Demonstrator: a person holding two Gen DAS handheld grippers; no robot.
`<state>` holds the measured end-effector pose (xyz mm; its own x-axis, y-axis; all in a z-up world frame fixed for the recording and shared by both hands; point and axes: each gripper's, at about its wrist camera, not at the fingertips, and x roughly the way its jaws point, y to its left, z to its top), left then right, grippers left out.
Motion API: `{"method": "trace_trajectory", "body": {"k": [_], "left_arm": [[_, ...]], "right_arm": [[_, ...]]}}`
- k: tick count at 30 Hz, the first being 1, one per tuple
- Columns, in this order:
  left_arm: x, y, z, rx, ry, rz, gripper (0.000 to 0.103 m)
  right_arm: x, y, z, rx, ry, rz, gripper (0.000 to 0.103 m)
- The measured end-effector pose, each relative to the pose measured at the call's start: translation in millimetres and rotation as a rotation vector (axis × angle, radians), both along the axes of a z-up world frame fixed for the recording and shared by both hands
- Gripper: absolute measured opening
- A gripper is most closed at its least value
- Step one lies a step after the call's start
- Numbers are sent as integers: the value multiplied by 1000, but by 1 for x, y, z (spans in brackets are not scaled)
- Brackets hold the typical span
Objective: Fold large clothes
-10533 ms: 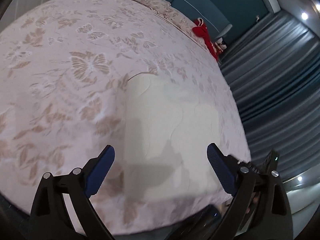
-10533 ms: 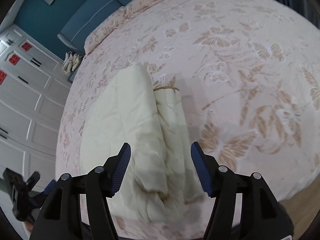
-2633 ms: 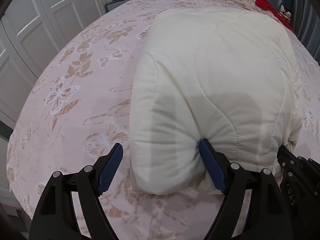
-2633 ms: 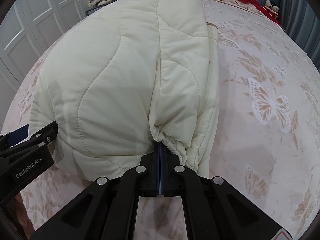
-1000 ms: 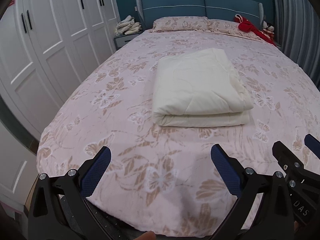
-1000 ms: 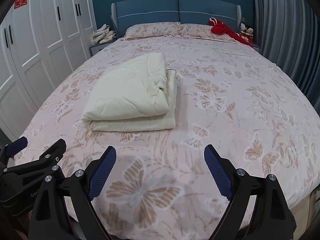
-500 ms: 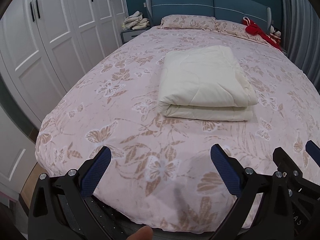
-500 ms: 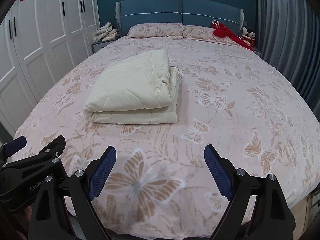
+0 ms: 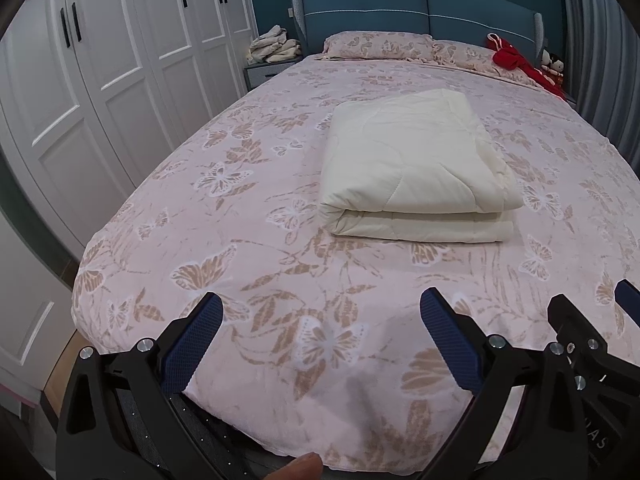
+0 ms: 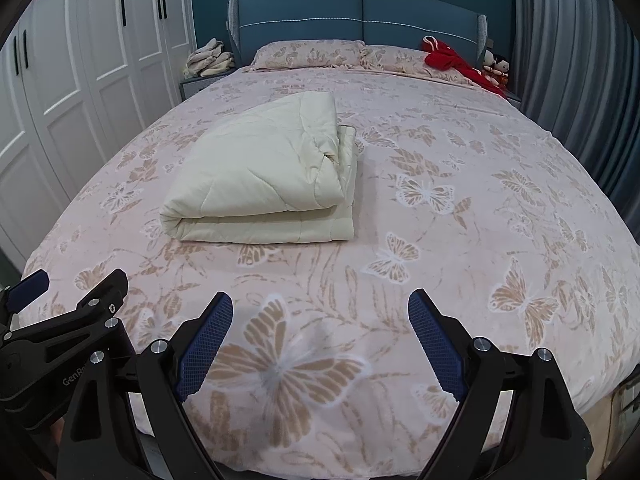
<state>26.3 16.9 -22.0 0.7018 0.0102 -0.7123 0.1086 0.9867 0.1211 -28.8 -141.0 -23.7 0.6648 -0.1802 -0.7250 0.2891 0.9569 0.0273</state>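
Both the left gripper (image 9: 318,316) and right gripper (image 10: 320,316) hang wide and empty over the foot of the bed (image 10: 500,208), well back from the folded cream quilt (image 10: 260,176) mid-mattress. Its loose right-hand edges could slump if nudged. Seconds ago the right gripper pinched that bundle; both have since withdrawn.
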Motion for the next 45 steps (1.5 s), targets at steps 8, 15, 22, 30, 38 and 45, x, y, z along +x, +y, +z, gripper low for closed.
{"method": "trace_trajectory", "body": {"k": [8, 15, 22, 30, 38, 45], "left_arm": [[2, 2, -1, 22, -17, 6, 96], [5, 1, -1, 24, -16, -2, 92], [9, -1, 0, 31, -25, -13, 91], [12, 0, -2, 30, -18, -6, 91], [14, 0, -3, 30, -14, -24, 90], [16, -1, -3, 34, -10, -23, 88]], "right_arm": [[5, 0, -3, -1, 4, 9, 87], [7, 2, -4, -9, 8, 9, 87], [9, 2, -5, -11, 9, 9, 87], [13, 1, -5, -12, 12, 15, 87], [14, 1, -5, -10, 16, 13, 87], [14, 1, -5, -14, 18, 10, 87]]}}
